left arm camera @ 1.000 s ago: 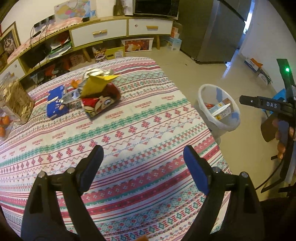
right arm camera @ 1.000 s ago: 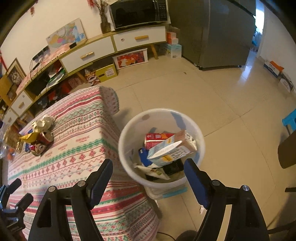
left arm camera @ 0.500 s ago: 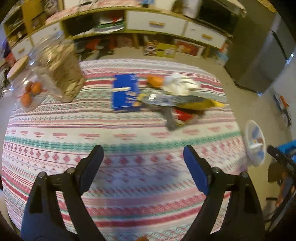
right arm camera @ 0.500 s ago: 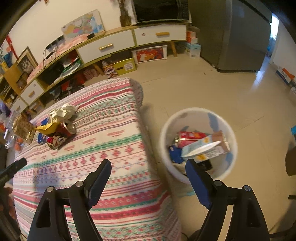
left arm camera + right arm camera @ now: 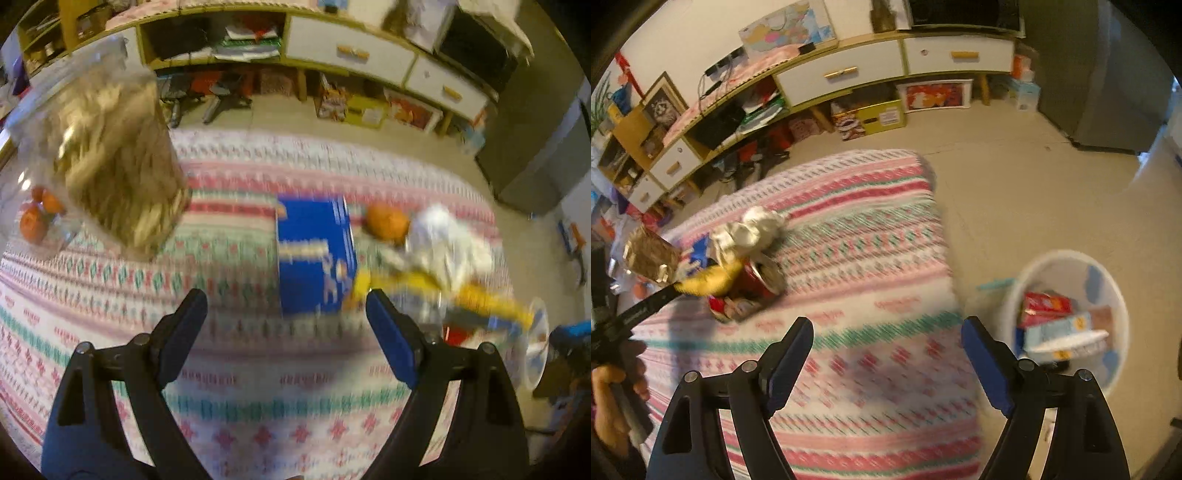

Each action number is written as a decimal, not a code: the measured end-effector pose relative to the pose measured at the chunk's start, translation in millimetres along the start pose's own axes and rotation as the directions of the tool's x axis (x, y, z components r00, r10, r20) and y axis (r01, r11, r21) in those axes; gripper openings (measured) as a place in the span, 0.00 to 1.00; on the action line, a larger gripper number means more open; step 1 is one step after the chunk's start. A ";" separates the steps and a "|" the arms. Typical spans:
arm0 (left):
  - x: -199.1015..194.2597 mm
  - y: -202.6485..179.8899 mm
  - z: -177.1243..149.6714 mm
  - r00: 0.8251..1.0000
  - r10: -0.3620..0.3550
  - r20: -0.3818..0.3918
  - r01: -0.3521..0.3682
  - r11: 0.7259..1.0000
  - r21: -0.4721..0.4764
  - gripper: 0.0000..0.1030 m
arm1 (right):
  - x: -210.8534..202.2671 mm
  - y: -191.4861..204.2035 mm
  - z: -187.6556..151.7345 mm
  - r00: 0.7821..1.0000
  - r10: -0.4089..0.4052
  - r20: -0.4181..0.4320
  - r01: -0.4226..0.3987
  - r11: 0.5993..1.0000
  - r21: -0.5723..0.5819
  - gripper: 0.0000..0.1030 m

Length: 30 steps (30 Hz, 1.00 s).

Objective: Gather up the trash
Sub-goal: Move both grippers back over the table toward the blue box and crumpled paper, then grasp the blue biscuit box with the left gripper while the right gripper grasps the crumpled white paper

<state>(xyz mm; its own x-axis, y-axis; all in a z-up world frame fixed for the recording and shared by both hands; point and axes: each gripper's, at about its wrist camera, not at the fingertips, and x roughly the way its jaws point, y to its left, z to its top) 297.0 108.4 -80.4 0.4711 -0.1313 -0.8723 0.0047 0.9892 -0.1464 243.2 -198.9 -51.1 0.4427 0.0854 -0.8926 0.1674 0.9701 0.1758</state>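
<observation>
The left claw [image 5: 284,314] is held above the patterned worktop [image 5: 258,406] with its jaws wide apart and nothing between them. Just beyond its fingers, a blue box [image 5: 314,254] is seen lying flat on the cloth. To the right of the box, a heap of trash is gathered: an orange object [image 5: 388,223], a crumpled white wrapper [image 5: 447,240] and a yellow wrapper [image 5: 480,295], all blurred. At the far left of the worktop a clear jar of pale brown contents [image 5: 118,162] is stood, with small orange fruits [image 5: 37,218] in a clear container beside it.

The right claw [image 5: 886,343] is held over the near right part of the worktop [image 5: 868,258], its jaws likewise wide apart and empty. The heap is seen from this side at the far left of the cloth, with a red can [image 5: 757,277] lying under the yellow wrapper [image 5: 709,280] and the crumpled wrapper [image 5: 753,229]. A white bin [image 5: 1067,317] is stood on the floor just right of the worktop, with cartons and packets already inside. A low cabinet with white drawers [image 5: 849,70] is set along the far wall.
</observation>
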 end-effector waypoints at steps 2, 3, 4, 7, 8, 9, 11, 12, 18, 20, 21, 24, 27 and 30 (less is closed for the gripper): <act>3.0 -2.3 9.8 1.000 -0.017 0.000 0.017 1.000 -0.015 0.85 | 6.9 12.0 14.3 1.000 0.025 -0.001 -0.025 1.000 -0.015 0.81; 7.2 -5.6 13.0 1.000 -0.021 -0.011 0.021 1.000 -0.014 0.85 | 10.7 18.0 20.1 0.999 0.049 -0.004 -0.049 0.999 -0.016 0.81; 11.5 -8.7 13.9 0.999 -0.025 -0.023 0.025 1.000 -0.014 0.85 | 14.5 23.9 25.1 0.997 0.073 -0.007 -0.073 0.997 -0.015 0.81; 27.3 -19.3 10.9 0.998 -0.017 -0.052 0.016 1.000 -0.020 0.85 | 28.6 42.3 37.3 0.992 0.124 -0.027 -0.125 0.992 -0.031 0.81; 30.4 -20.9 9.7 0.998 -0.011 -0.055 0.009 1.000 -0.021 0.83 | 34.9 49.1 41.1 0.989 0.145 -0.038 -0.147 0.988 -0.040 0.81; 33.5 -22.2 7.8 0.999 0.008 -0.054 -0.009 1.000 -0.025 0.82 | 40.1 53.9 44.1 0.985 0.169 -0.043 -0.171 0.984 -0.044 0.81; 37.6 -22.0 5.1 0.999 0.034 -0.043 -0.036 0.998 -0.049 0.82 | 48.7 62.2 49.1 0.973 0.225 -0.043 -0.227 0.972 -0.053 0.81; 39.1 -20.0 4.8 0.999 0.036 -0.039 -0.039 0.997 -0.066 0.82 | 51.2 65.6 51.0 0.970 0.239 -0.042 -0.242 0.968 -0.061 0.81; 46.7 -17.3 7.4 0.999 0.031 -0.036 -0.035 0.991 -0.125 0.78 | 79.3 92.5 58.8 0.947 0.309 -0.090 -0.318 0.941 -0.113 0.81; 51.0 -19.8 8.5 0.998 0.029 -0.050 -0.035 0.992 -0.119 0.74 | 89.5 98.9 58.8 0.942 0.317 -0.112 -0.329 0.938 -0.109 0.81; 53.0 -21.4 9.4 0.998 0.032 -0.055 -0.038 0.993 -0.113 0.72 | 92.7 100.8 58.8 0.944 0.309 -0.117 -0.322 0.940 -0.114 0.81; 54.4 -25.5 9.4 0.997 0.044 -0.067 -0.049 0.996 -0.081 0.64 | 106.7 106.3 60.1 0.937 0.315 -0.149 -0.330 0.940 -0.087 0.81; 56.6 -26.8 9.5 0.996 0.050 -0.080 -0.055 0.997 -0.058 0.60 | 114.3 111.5 61.2 0.937 0.310 -0.159 -0.327 0.941 -0.092 0.81; 56.2 -24.6 9.5 0.996 0.045 -0.076 -0.050 0.997 -0.059 0.60 | 119.9 116.7 59.9 0.939 0.300 -0.171 -0.320 0.941 -0.108 0.81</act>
<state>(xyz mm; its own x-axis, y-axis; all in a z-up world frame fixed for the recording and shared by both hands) 331.7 77.2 -121.3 0.4023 -0.0908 -0.9110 -0.0709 0.9890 -0.1299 368.5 -89.1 -112.7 0.3155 0.4097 -0.8560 -0.0791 0.9102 0.4065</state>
